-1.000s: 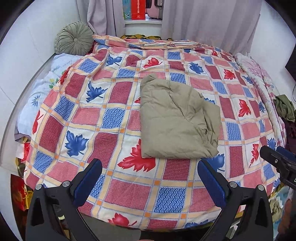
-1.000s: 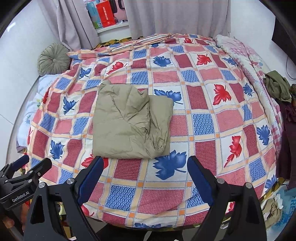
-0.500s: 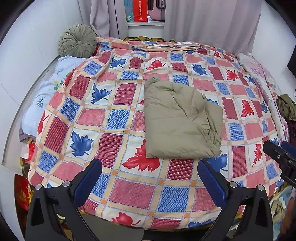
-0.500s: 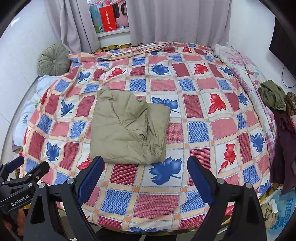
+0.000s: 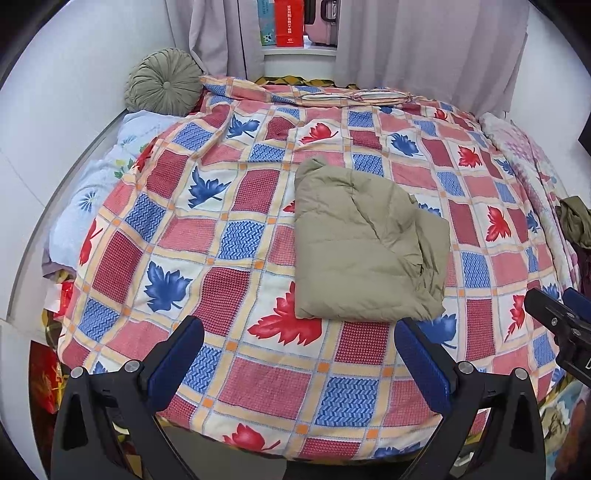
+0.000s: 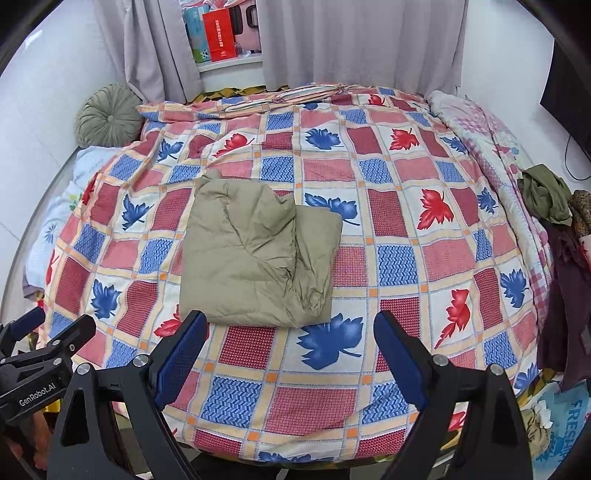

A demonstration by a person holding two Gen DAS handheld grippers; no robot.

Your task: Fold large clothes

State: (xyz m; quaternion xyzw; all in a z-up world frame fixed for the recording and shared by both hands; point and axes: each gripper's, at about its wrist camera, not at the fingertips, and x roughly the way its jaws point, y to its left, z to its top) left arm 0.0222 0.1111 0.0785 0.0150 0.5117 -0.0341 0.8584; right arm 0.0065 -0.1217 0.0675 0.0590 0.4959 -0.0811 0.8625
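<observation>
Checkered leaf-print quilt under folded jacket

Ahead of your grippers: bed under a patchwork quilt, red and blue leaf squares. Far left, round pleated green cushion against the white wall, a pale floral sheet below it. Straight ahead past the bed, grey curtains frame a sill with a red box. To your right, dark green cloth bunched at the bed edge.
</observation>
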